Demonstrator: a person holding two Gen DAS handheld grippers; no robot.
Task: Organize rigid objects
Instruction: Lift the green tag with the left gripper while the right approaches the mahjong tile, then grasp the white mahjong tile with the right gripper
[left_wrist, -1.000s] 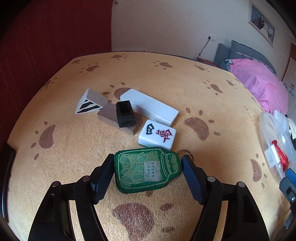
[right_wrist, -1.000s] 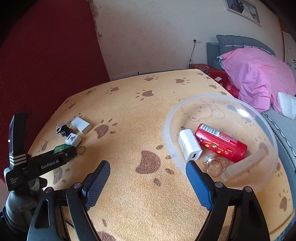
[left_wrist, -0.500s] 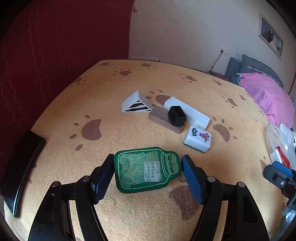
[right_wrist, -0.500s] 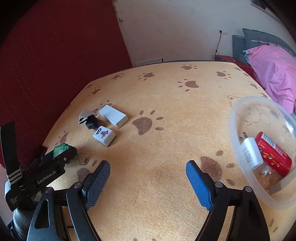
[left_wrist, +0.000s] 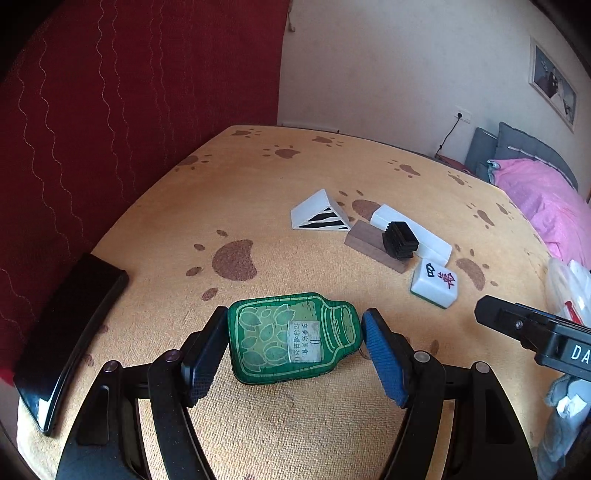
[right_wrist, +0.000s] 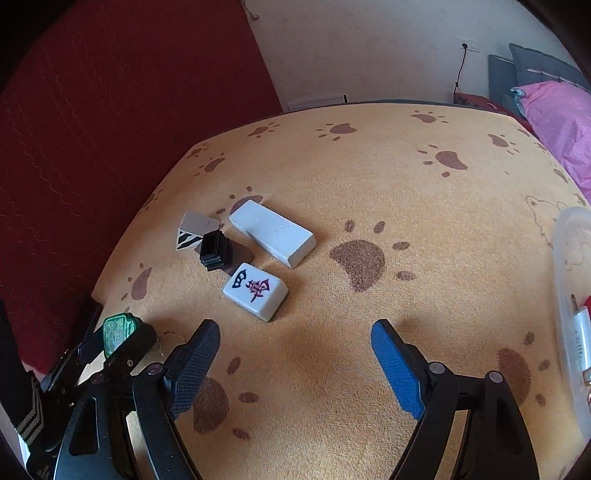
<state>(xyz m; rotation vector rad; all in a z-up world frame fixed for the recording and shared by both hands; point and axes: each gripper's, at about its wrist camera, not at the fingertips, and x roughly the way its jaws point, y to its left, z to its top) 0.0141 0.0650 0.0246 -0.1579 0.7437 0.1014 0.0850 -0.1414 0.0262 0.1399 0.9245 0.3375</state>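
Note:
My left gripper (left_wrist: 293, 338) is shut on a green bottle-shaped keychain tag (left_wrist: 291, 338) and holds it above the paw-print cloth; the tag also shows in the right wrist view (right_wrist: 117, 332). My right gripper (right_wrist: 295, 350) is open and empty, just short of the mahjong tile (right_wrist: 255, 290). Behind the tile lie a black ribbed cap (right_wrist: 215, 249) on a brown block (left_wrist: 373, 247), a long white block (right_wrist: 272, 232) and a striped triangular block (right_wrist: 192, 230). The tile also shows in the left wrist view (left_wrist: 435, 282).
A clear plastic bowl (right_wrist: 569, 280) with a white charger and a red item stands at the right edge. A black flat device (left_wrist: 66, 332) lies at the table's left edge by the red curtain. A pink-covered bed (left_wrist: 546, 199) is at the right.
My left gripper has lifted and drawn back to the left with the green tag. My right gripper has swung left, away from the bowl, toward the mahjong tile.

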